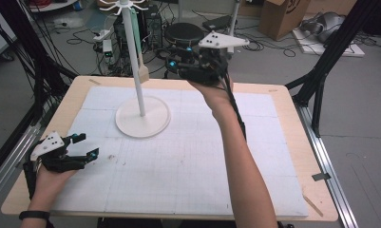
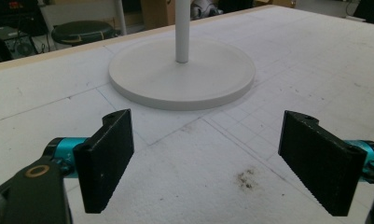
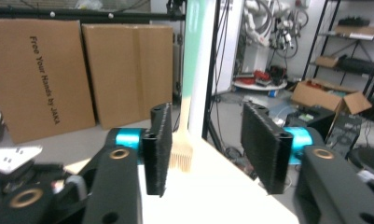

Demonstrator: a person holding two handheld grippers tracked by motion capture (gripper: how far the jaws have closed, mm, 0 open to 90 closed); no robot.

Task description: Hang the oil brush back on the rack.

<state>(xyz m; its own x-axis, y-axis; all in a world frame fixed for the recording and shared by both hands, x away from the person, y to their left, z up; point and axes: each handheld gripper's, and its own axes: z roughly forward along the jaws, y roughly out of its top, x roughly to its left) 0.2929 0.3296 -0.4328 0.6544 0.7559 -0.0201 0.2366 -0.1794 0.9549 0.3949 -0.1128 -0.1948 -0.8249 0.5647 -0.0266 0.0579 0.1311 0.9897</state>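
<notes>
Green-handled brush (image 3: 187, 116) hanging beyond right gripper (image 3: 205, 149) | jaws released, nothing between

You had one white stand (image 1: 142, 116) at the table's (image 1: 283, 142) twelve o'clock, one brush (image 1: 141, 71) hanging from it, and two grippers: left gripper (image 1: 83, 147) at eight o'clock, right gripper (image 1: 171, 59) at one.

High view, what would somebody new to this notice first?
Likely the tall white stand on its round base at the far middle of the table, with a green-handled brush hanging from a hook near its top. Next, the right gripper raised beside that brush, jaws apart with nothing between them. The left gripper rests open at the near left corner.
</notes>
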